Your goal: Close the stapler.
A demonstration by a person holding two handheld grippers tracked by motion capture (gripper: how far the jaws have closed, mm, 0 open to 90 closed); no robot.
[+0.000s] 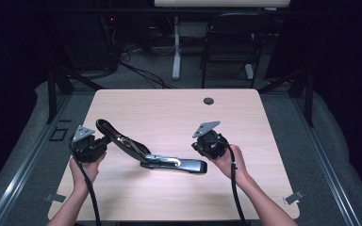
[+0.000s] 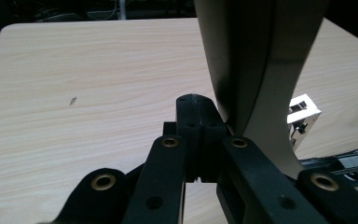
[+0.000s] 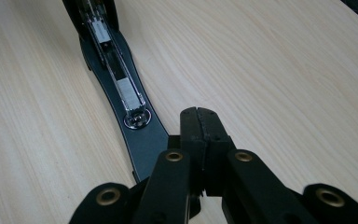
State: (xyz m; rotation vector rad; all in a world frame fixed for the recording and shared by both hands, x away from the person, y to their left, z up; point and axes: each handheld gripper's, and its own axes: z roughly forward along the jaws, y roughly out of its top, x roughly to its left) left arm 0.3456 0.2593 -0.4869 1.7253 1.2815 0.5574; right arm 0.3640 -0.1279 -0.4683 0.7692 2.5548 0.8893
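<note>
Both grippers closed, one on each side of the stapler

The left gripper (image 1: 90,147) sits at the stapler's (image 1: 151,153) raised left end, the right gripper (image 1: 210,143) just beyond its right end; both forearms reach from behind it.

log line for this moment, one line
scene: open black stapler on wooden table | left gripper: shut, empty, beside raised stapler arm | right gripper: shut, empty, beside stapler base
</note>
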